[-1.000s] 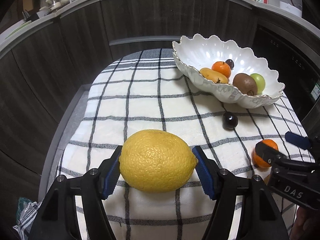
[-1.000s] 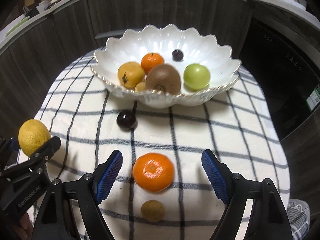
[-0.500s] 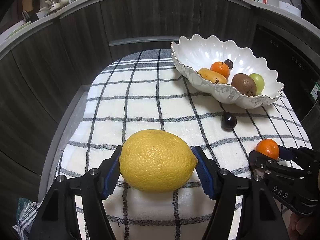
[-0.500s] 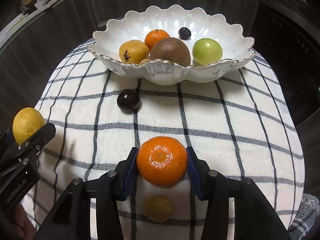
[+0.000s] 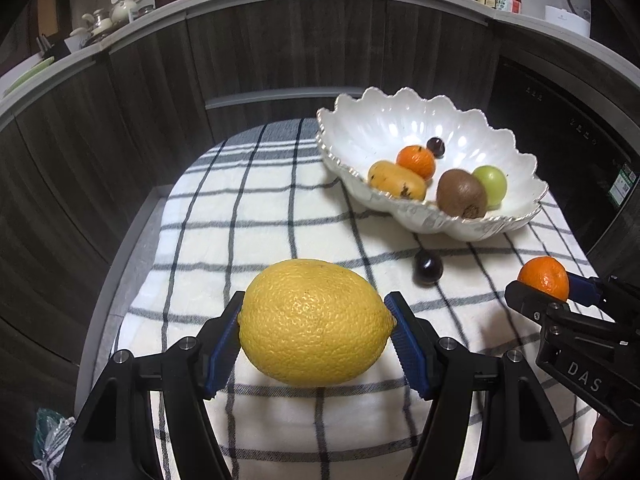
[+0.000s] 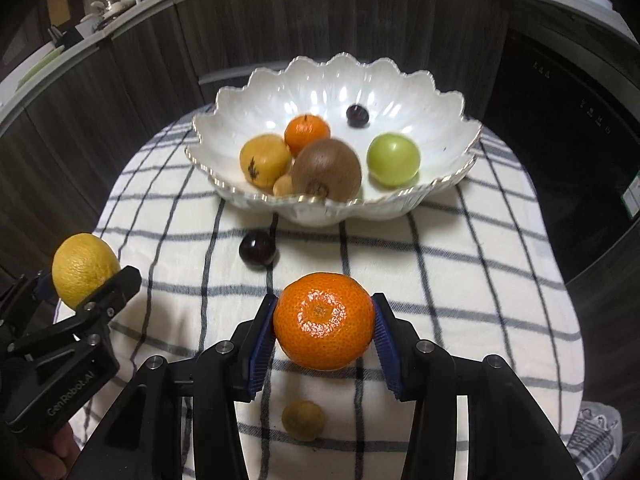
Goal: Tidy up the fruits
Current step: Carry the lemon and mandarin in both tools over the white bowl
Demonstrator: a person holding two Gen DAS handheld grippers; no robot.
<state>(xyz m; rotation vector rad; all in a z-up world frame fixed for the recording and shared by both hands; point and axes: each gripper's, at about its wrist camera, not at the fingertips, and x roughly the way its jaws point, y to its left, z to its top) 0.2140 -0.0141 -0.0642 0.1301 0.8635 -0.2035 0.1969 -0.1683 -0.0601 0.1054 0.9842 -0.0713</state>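
Observation:
My left gripper is shut on a big yellow lemon, held just above the checked cloth; the lemon also shows at the left of the right wrist view. My right gripper is shut on an orange mandarin, lifted off the cloth; the same mandarin appears at the right edge of the left wrist view. Behind both stands a white scalloped bowl holding a mandarin, a kiwi, a green fruit, a yellow fruit and a dark cherry.
A dark cherry lies on the cloth in front of the bowl. A small brownish fruit sits on the cloth under my right gripper. The checked cloth covers a small table ringed by dark cabinet fronts.
The right gripper shut on the mandarin, which lay loose between its open fingers, and lifted it off the cloth. The left gripper kept its hold on the lemon and rose a little.

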